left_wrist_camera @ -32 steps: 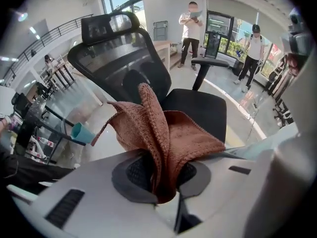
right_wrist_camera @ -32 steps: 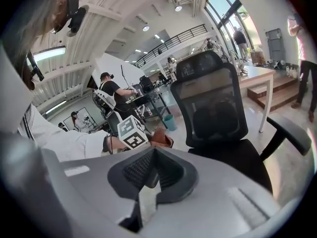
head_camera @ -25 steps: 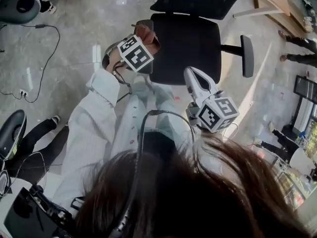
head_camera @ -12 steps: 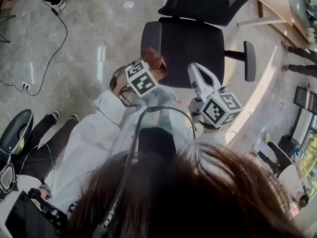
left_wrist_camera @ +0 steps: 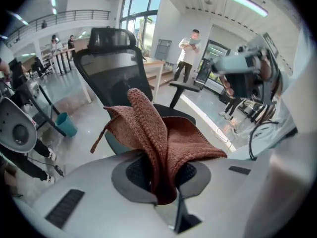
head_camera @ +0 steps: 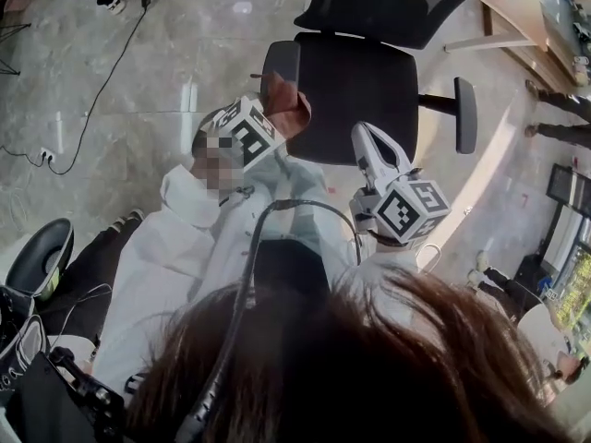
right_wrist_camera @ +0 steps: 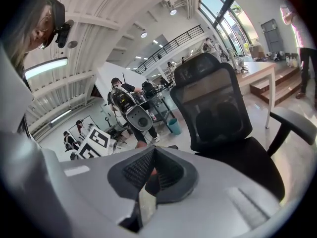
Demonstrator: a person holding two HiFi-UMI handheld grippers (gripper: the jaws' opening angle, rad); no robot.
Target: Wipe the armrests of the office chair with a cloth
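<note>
1. Head view: over the last second the left tool [head_camera: 271,115], clamped on the brown cloth [head_camera: 292,106], has been drawn back along the near armrest [head_camera: 280,65] of the office chair [head_camera: 365,86]. The cloth is now held at that armrest's front end; contact cannot be told.
2. One stroke is judged finished or being reset. The far armrest [head_camera: 465,113], well apart from both tools, is judged still to be wiped.
3. The right tool [head_camera: 362,137] has hardly been moved.
4. Only the gripper views show the jaws. The cloth's fold is seen pinched deep in the left tool, and the right tool is seen pressed together on nothing.
</note>
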